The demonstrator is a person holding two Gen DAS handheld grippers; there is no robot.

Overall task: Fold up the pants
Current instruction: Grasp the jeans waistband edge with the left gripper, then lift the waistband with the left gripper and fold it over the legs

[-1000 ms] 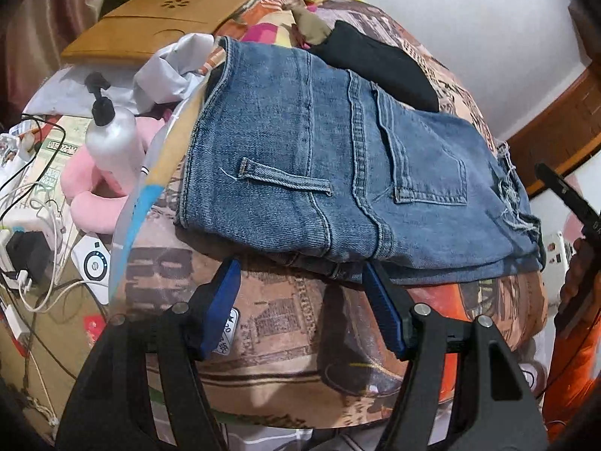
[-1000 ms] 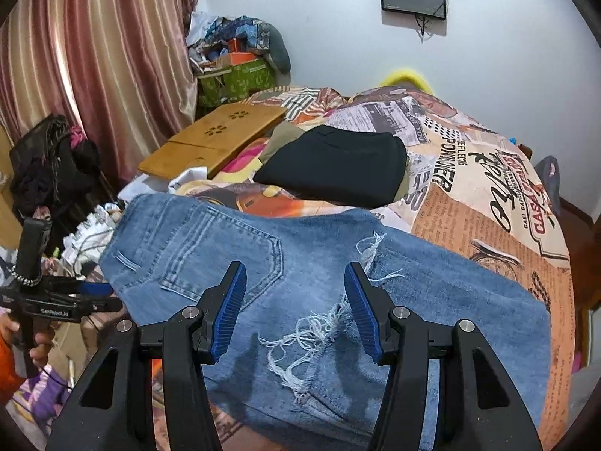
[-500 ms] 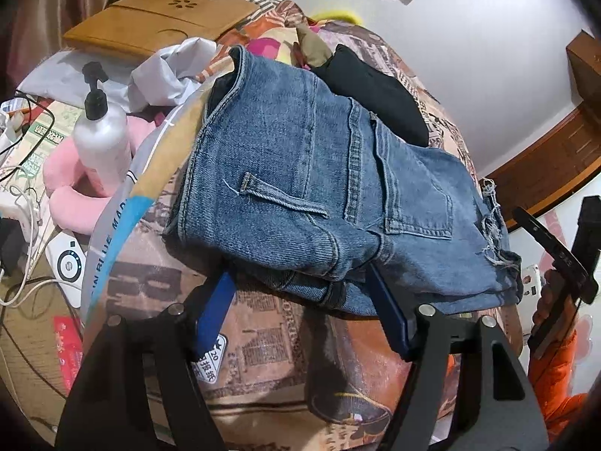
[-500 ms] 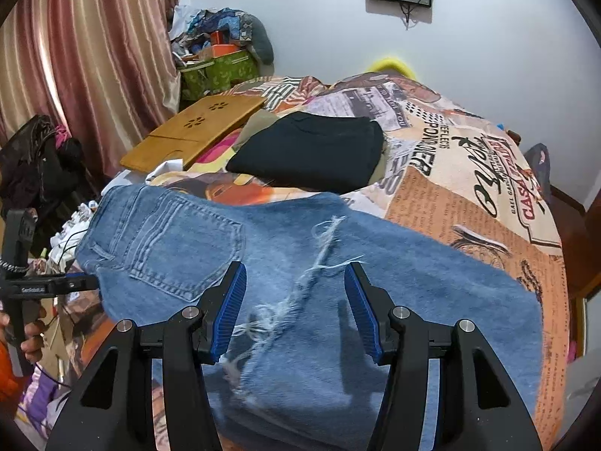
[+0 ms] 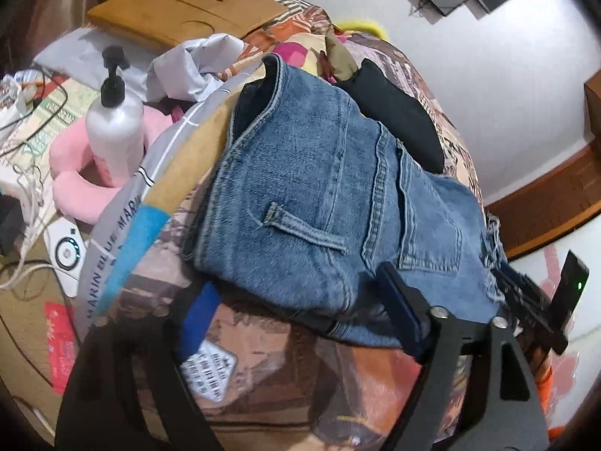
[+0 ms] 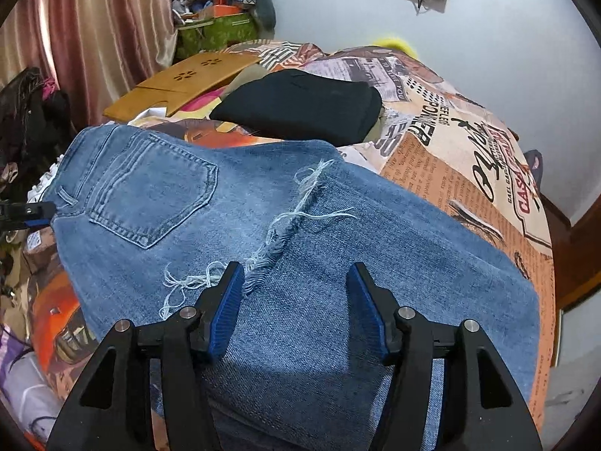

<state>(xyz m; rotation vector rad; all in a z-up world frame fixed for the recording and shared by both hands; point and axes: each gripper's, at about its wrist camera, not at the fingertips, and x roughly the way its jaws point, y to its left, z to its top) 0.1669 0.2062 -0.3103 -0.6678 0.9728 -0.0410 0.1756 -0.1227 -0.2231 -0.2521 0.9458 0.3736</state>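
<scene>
Blue jeans lie folded on the printed bedspread, waistband toward the left wrist camera, back pocket up. In the right wrist view the jeans show a frayed hem across the upper layer. My left gripper is open and empty at the waistband edge, its right finger against the denim. My right gripper is open and empty just above the folded leg part, beside the frayed hem. The left gripper also shows at the far left of the right wrist view.
Folded black clothes lie behind the jeans. A wooden lap tray rests at the bed's far left. A pump bottle, a pink cushion, cables and clutter sit left of the bed. A curtain hangs at the left.
The left gripper has moved in closer to the waistband and tilted. The right gripper has come down and forward over the folded legs. Both stay open.
</scene>
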